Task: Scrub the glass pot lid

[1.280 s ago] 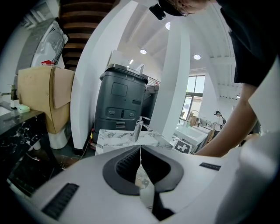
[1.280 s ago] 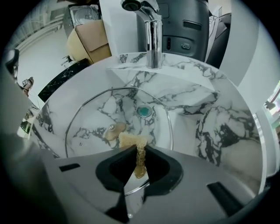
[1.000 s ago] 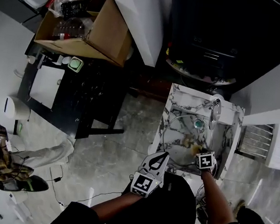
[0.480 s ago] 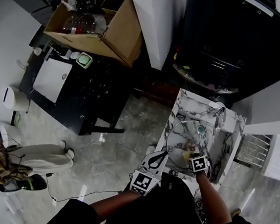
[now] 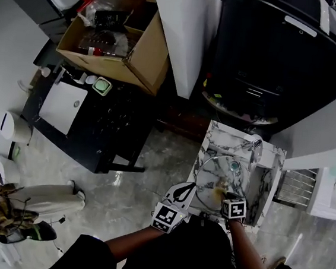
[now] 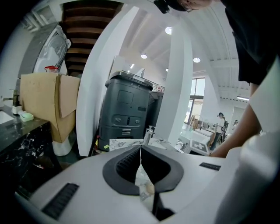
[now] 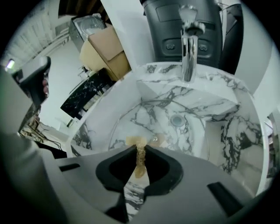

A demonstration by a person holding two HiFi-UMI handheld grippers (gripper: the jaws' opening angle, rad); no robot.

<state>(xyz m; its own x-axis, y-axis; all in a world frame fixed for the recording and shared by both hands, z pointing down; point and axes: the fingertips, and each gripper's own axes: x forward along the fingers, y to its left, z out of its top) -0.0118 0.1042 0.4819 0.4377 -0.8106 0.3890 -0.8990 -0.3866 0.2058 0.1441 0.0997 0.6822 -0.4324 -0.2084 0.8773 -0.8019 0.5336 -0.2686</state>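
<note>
From the head: shows the glass pot lid [image 5: 221, 169] lying flat in the marble sink [image 5: 213, 132], round, so with no long axis to line up on. Puts the right gripper [image 5: 226, 194] over the lid's near edge, pointing far toward the faucet [image 5: 256, 147], and the left gripper [image 5: 189, 187] at the sink's near-left rim, just beside the lid's left edge; cannot tell whether touching it. Along the left gripper [image 6: 141, 151]: closed tip to tip, nothing made out between, aimed level past the sink at a grey bin [image 6: 124, 107]. Along the right gripper [image 7: 140, 151]: clamped on a tan scrubber [image 7: 139, 159], tip down on the glass pot lid [image 7: 131, 118], just near and left of the small centre knob [image 7: 155, 139], with the faucet [image 7: 189, 48] on the far side of the sink [image 7: 210, 83]. Looks like mid-scrub. Leaves most of the glass far and slightly right of the scrubber, closest to the right hand; probably calls for a stroke that way, around the knob.
</note>
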